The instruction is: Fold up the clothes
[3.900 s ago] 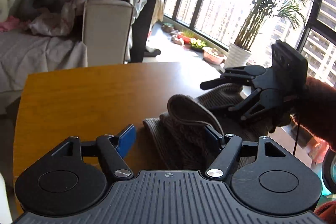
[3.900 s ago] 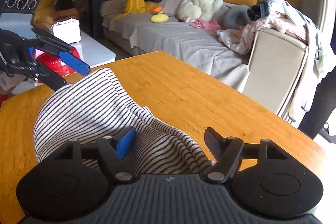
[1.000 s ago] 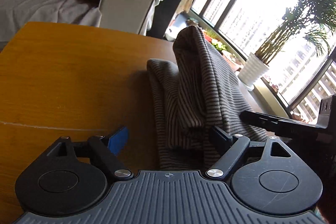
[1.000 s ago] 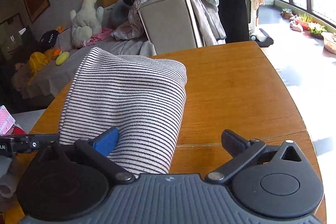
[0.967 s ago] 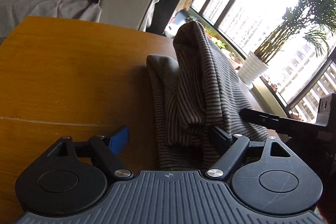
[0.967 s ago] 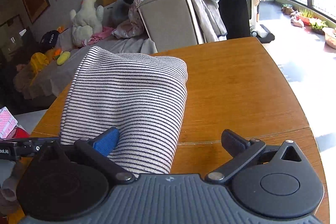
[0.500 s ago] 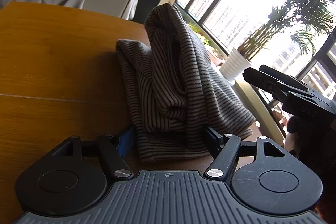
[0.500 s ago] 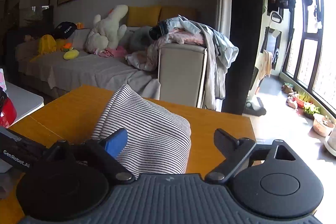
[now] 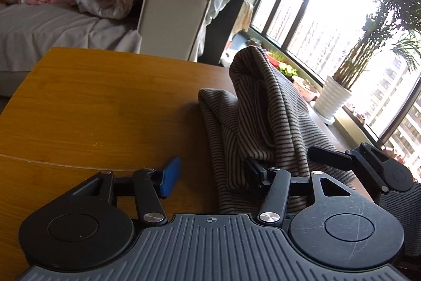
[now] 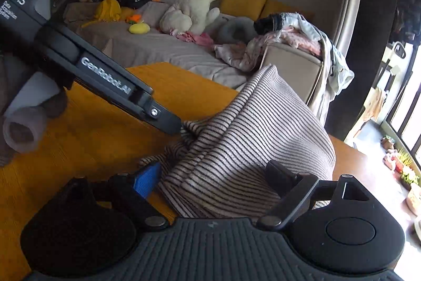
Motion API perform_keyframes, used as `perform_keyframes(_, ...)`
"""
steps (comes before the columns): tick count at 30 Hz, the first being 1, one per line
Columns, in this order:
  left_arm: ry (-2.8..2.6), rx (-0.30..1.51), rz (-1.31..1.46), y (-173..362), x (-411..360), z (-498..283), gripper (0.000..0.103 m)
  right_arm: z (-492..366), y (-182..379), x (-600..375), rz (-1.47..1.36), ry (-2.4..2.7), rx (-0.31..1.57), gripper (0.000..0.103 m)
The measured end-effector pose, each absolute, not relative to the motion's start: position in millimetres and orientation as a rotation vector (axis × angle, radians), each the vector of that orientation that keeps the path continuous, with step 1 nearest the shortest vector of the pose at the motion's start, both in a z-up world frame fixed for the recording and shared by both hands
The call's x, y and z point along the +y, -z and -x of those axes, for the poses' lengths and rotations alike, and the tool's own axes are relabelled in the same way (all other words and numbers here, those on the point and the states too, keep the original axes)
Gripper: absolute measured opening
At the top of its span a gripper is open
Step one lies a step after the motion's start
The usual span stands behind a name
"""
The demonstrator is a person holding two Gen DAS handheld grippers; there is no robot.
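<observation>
The left gripper [image 9: 210,173] is held wide open low over the wooden table [image 9: 92,107], with the near end of the striped garment [image 9: 265,120] lying between its two fingers and pressed against the right one. The right gripper [image 10: 218,177] is also spread wide, and the same striped cloth is bunched up between its fingers. The garment is piled in a soft heap on the table, with one fold standing up tall.
</observation>
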State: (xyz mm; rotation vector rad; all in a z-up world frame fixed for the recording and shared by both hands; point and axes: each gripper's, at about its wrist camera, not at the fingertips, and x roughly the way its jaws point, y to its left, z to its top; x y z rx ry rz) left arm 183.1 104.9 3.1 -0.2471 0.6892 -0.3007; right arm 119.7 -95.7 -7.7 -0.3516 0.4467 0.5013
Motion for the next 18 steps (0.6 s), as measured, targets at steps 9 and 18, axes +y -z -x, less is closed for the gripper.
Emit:
perform_keyframes(9, 0.304, 0.672, 0.326, -10.0, 114.7, -188.3, 0.059, -142.4, 3.9, -154.5, 0.422, -0.313, 0.493, 0.072)
perform_keyframes(18, 0.369, 0.732, 0.305, 2.4, 81.6, -209.2, 0.053, -120.0, -35.1, -199.9, 0.285, -0.355, 0.389, 0.085)
